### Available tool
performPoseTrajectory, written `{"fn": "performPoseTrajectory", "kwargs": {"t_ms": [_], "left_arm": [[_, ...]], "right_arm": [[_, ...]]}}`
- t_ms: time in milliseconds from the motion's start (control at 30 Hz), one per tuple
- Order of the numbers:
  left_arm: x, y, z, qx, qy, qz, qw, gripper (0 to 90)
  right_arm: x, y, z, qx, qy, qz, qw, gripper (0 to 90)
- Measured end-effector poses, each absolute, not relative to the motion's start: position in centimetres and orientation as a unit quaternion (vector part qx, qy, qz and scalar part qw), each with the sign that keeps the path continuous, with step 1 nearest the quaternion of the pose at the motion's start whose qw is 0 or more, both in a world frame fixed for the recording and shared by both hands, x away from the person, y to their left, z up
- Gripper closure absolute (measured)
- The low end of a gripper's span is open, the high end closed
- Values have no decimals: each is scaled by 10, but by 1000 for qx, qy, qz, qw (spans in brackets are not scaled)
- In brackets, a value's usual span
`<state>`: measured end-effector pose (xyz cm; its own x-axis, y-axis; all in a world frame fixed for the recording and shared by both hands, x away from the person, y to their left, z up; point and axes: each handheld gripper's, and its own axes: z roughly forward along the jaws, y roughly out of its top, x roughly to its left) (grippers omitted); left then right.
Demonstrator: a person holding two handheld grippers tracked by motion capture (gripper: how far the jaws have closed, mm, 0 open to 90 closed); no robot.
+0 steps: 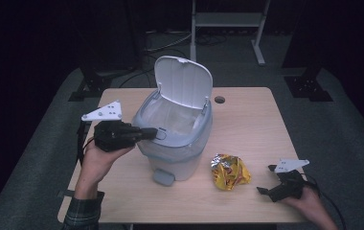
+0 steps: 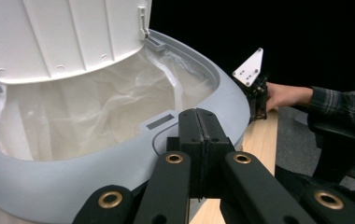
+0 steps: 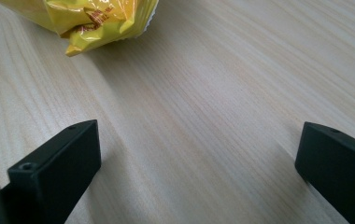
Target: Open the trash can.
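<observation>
Crumpled yellow chip bag [image 1: 230,172] on desk [image 1: 247,120] beside open bin [image 1: 173,139] looks light, crinkly, slippery: pinch a raised fold; right hand-held gripper [image 1: 272,180] spread wide nearby, left hand-held gripper [image 1: 157,132] closed at bin rim.

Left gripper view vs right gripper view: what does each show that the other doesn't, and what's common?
Left gripper view: its shut jaws at the rim of the bin, the raised lid, the white liner, and the right gripper farther off in a hand. Right gripper view: jaws wide open over bare wood, and a yellow snack bag. Both: the wooden table.
</observation>
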<state>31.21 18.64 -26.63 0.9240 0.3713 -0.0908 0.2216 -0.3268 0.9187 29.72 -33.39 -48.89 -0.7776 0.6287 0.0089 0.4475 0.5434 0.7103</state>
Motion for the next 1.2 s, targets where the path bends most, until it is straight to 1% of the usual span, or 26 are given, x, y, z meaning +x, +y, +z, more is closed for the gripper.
{"fn": "performPoseTrajectory", "kwargs": {"t_ms": [433, 833, 1200], "left_arm": [[296, 207, -261, 803, 190, 82, 559, 900], [284, 230, -272, 803, 210, 96, 549, 882], [279, 241, -292, 804, 223, 109, 540, 820]], "right_arm": [[297, -334, -489, 309, 870, 364, 125, 0], [297, -334, -489, 309, 870, 364, 124, 0], [297, -334, -489, 309, 870, 364, 124, 0]]}}
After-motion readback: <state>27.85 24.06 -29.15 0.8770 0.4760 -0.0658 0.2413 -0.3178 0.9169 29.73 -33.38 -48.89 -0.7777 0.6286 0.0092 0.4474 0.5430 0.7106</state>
